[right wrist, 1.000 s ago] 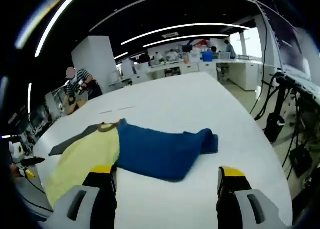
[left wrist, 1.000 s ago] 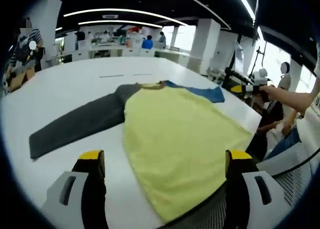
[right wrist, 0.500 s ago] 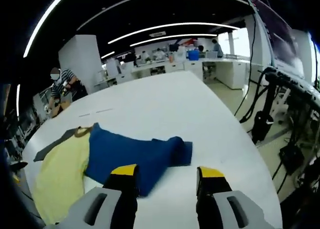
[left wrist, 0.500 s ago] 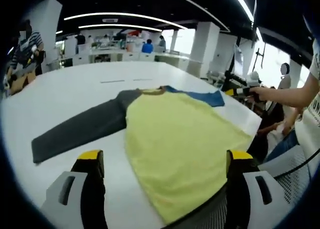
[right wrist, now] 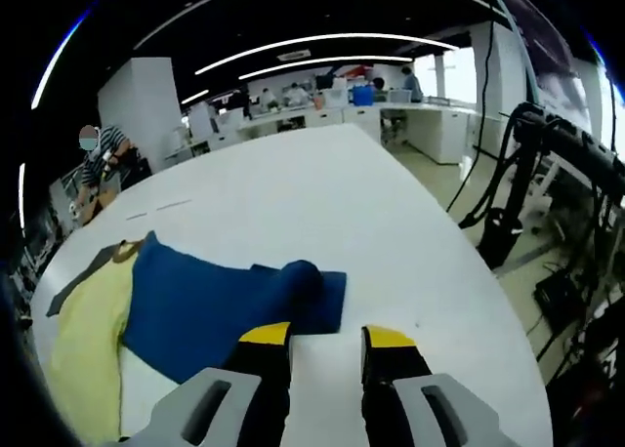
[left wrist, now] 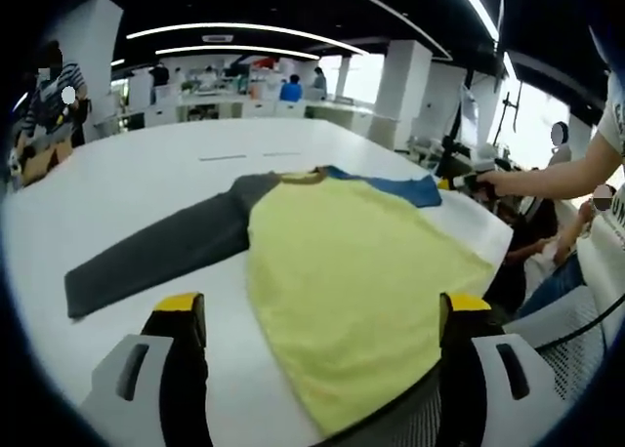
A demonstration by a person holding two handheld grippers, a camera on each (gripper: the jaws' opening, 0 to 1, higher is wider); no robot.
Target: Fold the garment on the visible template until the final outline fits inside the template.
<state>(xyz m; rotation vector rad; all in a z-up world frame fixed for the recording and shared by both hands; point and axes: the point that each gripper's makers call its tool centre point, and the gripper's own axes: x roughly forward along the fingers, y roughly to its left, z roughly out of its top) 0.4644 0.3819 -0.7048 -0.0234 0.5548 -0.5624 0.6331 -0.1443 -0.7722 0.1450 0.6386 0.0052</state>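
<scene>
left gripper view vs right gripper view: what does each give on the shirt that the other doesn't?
Left gripper view: the whole dark grey sleeve flat on the white table, and most of the yellow body.
Right gripper view: the blue sleeve up close, bunched and folded over itself.
Both: yellow body, blue sleeve, collar, white table.

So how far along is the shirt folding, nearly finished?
Not nearly. The yellow body lies spread flat on the white table and the grey sleeve stretches straight out, unfolded. The blue sleeve looks bunched and doubled over. The right gripper, jaws narrowed, sits at its cuff; the left gripper waits open. Nearly all folding remains.
</scene>
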